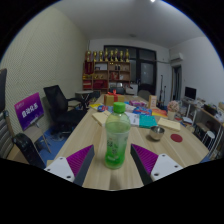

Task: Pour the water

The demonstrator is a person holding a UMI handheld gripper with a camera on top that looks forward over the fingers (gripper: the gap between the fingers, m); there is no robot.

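We are holding an upright bottle in the tongs, closed against its sides, carrying it above the table, probably toward a bowl.

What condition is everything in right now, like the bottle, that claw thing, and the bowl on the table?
Bottle: upright between the fingers, green cap on, green liquid in its lower part.
Gripper: fingers at either side of the bottle; a firm squeeze can't be confirmed.
Bowl: upright on the table, beyond the bottle; contents not visible.
Chair: unoccupied.
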